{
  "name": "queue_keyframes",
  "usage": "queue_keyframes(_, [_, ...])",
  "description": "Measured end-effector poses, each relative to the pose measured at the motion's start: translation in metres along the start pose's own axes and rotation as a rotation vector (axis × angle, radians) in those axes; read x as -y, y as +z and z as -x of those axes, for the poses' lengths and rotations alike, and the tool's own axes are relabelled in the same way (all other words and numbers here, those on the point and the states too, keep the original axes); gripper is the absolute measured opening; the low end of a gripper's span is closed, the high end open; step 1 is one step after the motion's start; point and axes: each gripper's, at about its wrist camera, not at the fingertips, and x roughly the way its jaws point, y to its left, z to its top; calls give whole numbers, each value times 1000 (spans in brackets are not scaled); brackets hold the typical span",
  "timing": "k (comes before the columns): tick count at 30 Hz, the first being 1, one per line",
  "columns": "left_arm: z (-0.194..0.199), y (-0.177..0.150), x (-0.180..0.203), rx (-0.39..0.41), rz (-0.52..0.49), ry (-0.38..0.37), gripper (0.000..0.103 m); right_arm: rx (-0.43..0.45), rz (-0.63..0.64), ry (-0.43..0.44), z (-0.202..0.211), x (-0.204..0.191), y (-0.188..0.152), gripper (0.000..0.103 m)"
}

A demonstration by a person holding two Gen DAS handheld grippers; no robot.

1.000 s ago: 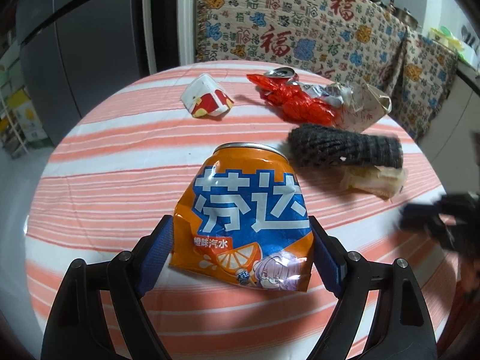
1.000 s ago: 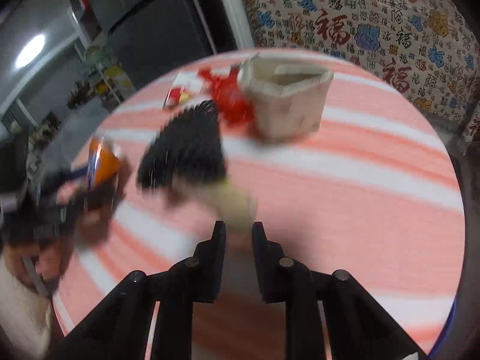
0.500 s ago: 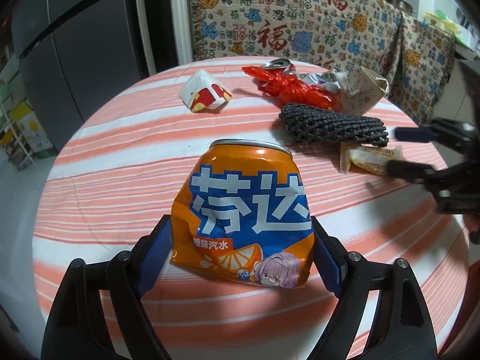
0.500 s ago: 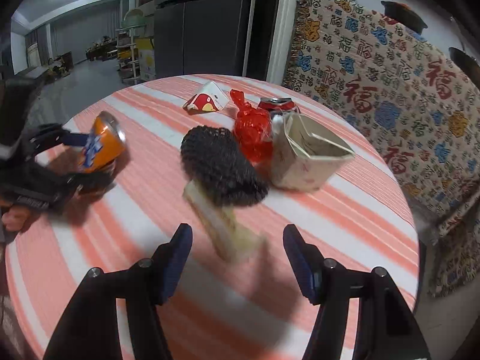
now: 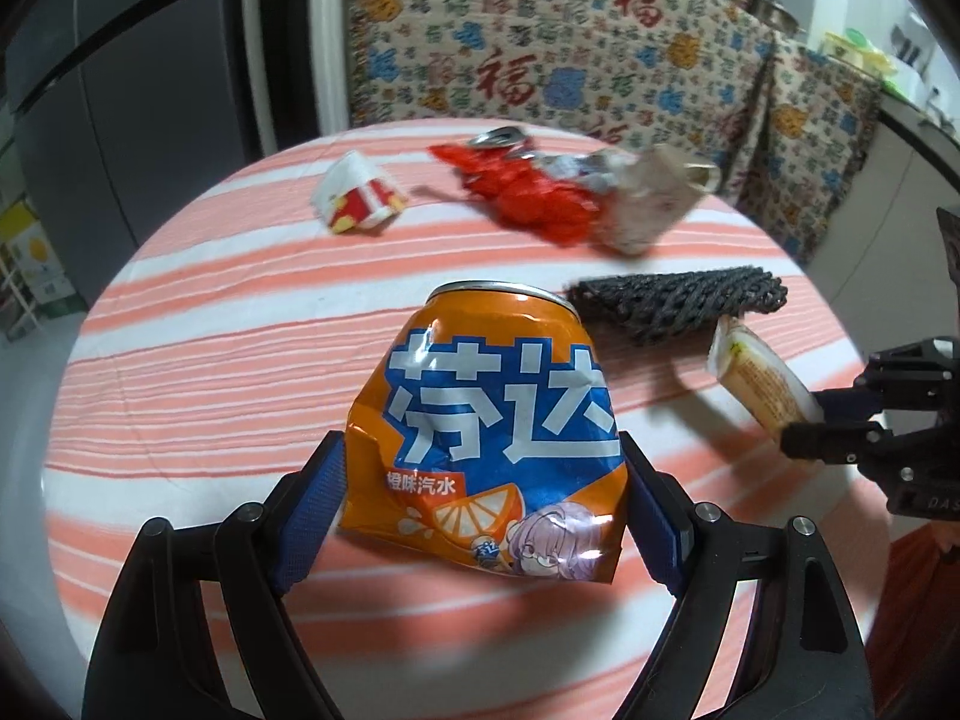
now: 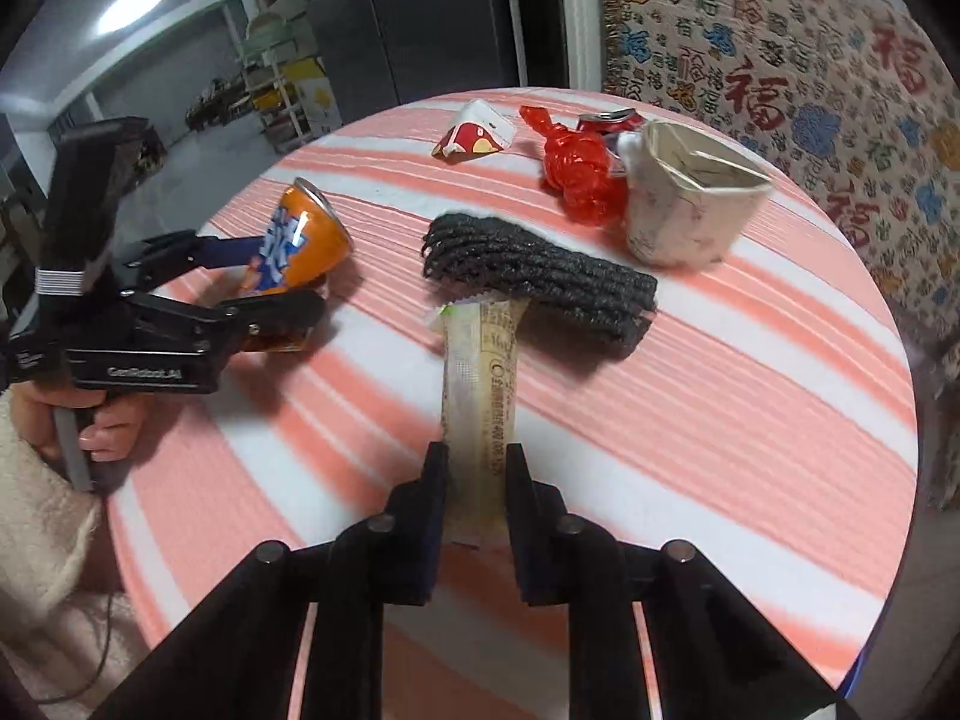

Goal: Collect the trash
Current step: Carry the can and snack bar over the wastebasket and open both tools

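Observation:
My left gripper (image 5: pixel 483 480) is shut on a crushed orange soda can (image 5: pixel 492 420) and holds it over the round striped table (image 5: pixel 210 360); the can also shows in the right wrist view (image 6: pixel 300 240). My right gripper (image 6: pixel 477 480) is shut on a long beige wrapper (image 6: pixel 480 384), whose far end lies by a black foam net (image 6: pixel 540 282). The wrapper (image 5: pixel 759 384) and the right gripper (image 5: pixel 840 420) show at the right of the left wrist view.
On the far side of the table lie a red-and-white paper carton (image 5: pixel 360 195), a red crumpled plastic bag (image 5: pixel 528 198), a silver can (image 5: pixel 498 135) and a torn paper cup (image 6: pixel 684 204). A patterned cloth (image 5: pixel 540 48) hangs behind. A grey fridge (image 5: pixel 120 90) stands at the left.
My right gripper opened, moved onto the beige wrapper and closed on it. My left gripper kept holding the can, shifting slightly.

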Motion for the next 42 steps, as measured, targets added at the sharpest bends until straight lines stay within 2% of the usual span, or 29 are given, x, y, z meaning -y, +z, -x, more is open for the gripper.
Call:
queue_keyframes(3, [12,1,22,27,-37,-3,86,35,-55,23,21,8,-14,18])
queue_keyframes(7, [21,1,34,29,-33,-13,86,10,-186,207,21,24,-28,18])
queue_keyframes(10, [28,1,39,33,-28,-9,86,38,-166,206,31,22,-36,18])
queue_keyframes(14, [38,7,53,54,-37,-28,86,134,-140,149,60,26,-38,18])
queue_keyframes(19, [40,18,92,61,-94,-65,86,222,-182,89,94,42,-43,18])
queue_keyframes(20, [39,19,99,61,-99,-72,86,228,-194,98,99,47,-46,18])
queue_keyframes(22, [36,21,106,55,-101,-81,86,194,-218,143,95,55,-50,19])
queue_keyframes(25, [31,20,111,39,-99,-85,86,59,-221,65,69,58,-61,19])
queue_keyframes(27, [30,19,111,34,-96,-84,86,-6,-228,73,57,61,-67,19])
queue_keyframes(29, [29,20,109,32,-86,-81,86,-25,-210,77,55,60,-70,19])
queue_keyframes(33, [29,23,108,31,-73,-83,86,32,-163,118,71,50,-67,19])
queue_keyframes(36, [27,26,121,25,-92,-103,86,101,-180,104,90,54,-67,19])
queue_keyframes(38, [25,29,137,23,-121,-128,86,141,-208,58,102,64,-72,19])
queue_keyframes(42, [18,38,187,19,-188,-201,86,212,-324,-109,131,102,-93,19])
